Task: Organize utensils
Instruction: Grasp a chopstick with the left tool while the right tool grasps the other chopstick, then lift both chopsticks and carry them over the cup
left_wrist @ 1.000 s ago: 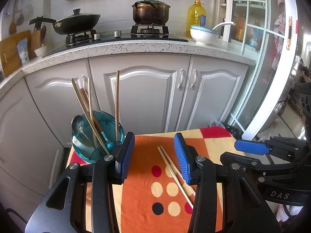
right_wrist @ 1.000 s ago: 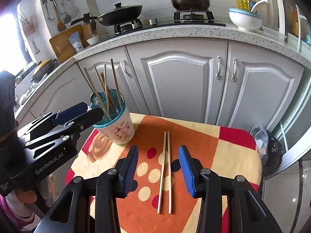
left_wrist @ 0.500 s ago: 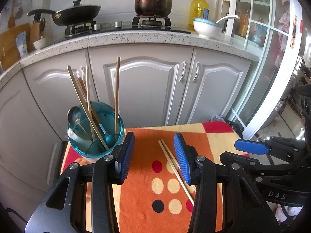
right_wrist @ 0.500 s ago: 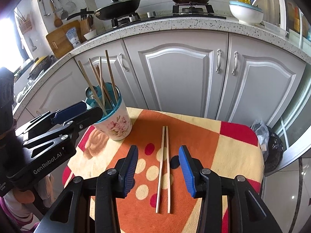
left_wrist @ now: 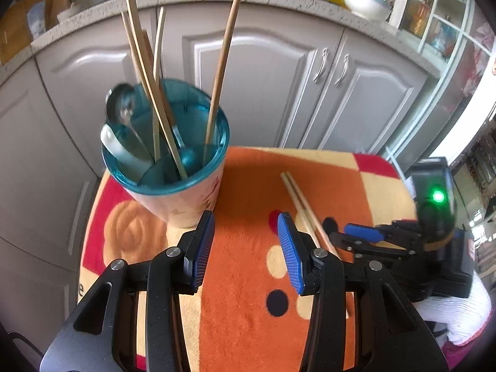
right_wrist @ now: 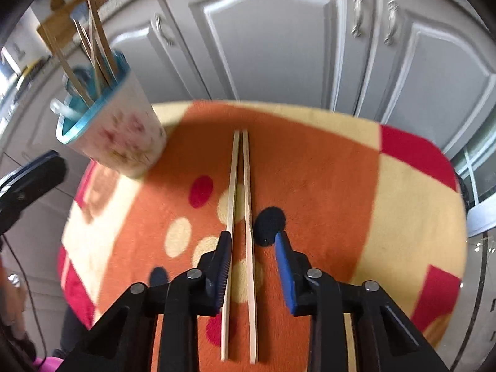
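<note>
A pair of pale wooden chopsticks [right_wrist: 238, 192] lies side by side on the orange patterned cloth [right_wrist: 325, 186]. My right gripper [right_wrist: 252, 260] is low over their near half with both sticks between its blue pads. Its jaws are closing: the left pad is at the left stick, while the right pad still stands apart from the other. A floral cup with a teal inside [left_wrist: 164, 155] holds several chopsticks and spoons. My left gripper [left_wrist: 245, 241] hangs open and empty just right of the cup's base. The chopsticks [left_wrist: 297, 198] and the right gripper [left_wrist: 362, 235] also show in that view.
Grey cabinet doors [right_wrist: 279, 46] stand close behind the small cloth-covered table. Its rounded far edge [right_wrist: 263, 104] is near the cup [right_wrist: 124, 136]. A speckled counter [left_wrist: 279, 0] above carries a white bowl [left_wrist: 365, 0] and an oil bottle. A glass door is at the right.
Both grippers have dropped towards the table. The right one has come down over the lying chopsticks and its jaws have narrowed. The left one is now close beside the cup.
</note>
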{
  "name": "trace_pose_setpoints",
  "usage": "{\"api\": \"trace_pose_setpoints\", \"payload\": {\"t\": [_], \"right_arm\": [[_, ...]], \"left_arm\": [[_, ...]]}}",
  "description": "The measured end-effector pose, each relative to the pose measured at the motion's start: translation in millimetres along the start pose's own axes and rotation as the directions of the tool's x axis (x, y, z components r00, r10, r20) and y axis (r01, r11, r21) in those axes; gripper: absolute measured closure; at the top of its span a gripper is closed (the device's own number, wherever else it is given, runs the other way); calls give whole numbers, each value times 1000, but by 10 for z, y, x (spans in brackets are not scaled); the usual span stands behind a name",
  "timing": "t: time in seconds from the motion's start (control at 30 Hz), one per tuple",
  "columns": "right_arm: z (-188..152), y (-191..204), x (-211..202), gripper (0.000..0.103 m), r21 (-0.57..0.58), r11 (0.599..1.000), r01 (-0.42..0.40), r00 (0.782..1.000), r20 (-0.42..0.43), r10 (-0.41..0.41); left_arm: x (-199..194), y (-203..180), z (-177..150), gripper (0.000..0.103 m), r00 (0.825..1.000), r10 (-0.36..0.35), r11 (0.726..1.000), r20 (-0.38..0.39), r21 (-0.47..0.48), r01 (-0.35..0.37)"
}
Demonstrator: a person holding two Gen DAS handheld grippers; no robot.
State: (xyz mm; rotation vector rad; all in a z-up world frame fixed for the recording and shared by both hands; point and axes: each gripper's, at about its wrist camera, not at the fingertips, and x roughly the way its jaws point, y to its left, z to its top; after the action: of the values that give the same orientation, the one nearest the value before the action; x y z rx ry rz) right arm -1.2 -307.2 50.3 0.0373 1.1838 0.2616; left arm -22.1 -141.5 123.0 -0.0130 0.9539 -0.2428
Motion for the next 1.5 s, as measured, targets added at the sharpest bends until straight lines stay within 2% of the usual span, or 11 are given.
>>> {"api": "trace_pose_setpoints", "payload": {"t": [0.17,0.3,0.4,0.57,0.67,1.03,1.1,1.13,1.17,1.2,1.5], "right_arm": [[7,26,283,84,-53,998,29,998,-61,-32],[-37,-104,252,97,-31,999,37,998,-47,-39],[-121,-310,163,97,2,998,67,997,-46,-67],[-222,-658,26,96,105,994,15,999,-31,-12],[-110,-773,-63,87,136,990,-22,1000,8,21],[390,-725,306,90,39,999,3,1000,-26,-2],[435,-717,322,97,31,999,6,999,-33,-5],[452,-731,330,97,30,1000,3,999,-34,-2],[458,-752,338,97,35,999,-10,999,-35,12],[468,-745,350,97,37,999,-16,999,-38,17],[325,-673,-339,98,44,994,-104,991,90,100]], "left_arm": [[164,-50,8,62,999,-6,1000,-31,15,7],[349,-149,37,62,997,-25,999,-67,20,27],[517,-249,81,62,994,-59,998,-93,16,61],[867,-423,184,62,984,-85,996,-155,5,87],[1063,-491,247,62,984,-60,998,-171,6,62],[1590,-606,389,62,973,-3,1000,-230,15,6],[1602,-639,405,65,977,2,1000,-213,30,4],[1595,-641,415,75,978,-9,999,-208,28,15],[1598,-638,429,94,976,-34,999,-217,19,39],[1588,-615,436,97,969,-73,997,-236,-6,73],[698,-512,477,99,977,-189,982,-103,9,191]]}}
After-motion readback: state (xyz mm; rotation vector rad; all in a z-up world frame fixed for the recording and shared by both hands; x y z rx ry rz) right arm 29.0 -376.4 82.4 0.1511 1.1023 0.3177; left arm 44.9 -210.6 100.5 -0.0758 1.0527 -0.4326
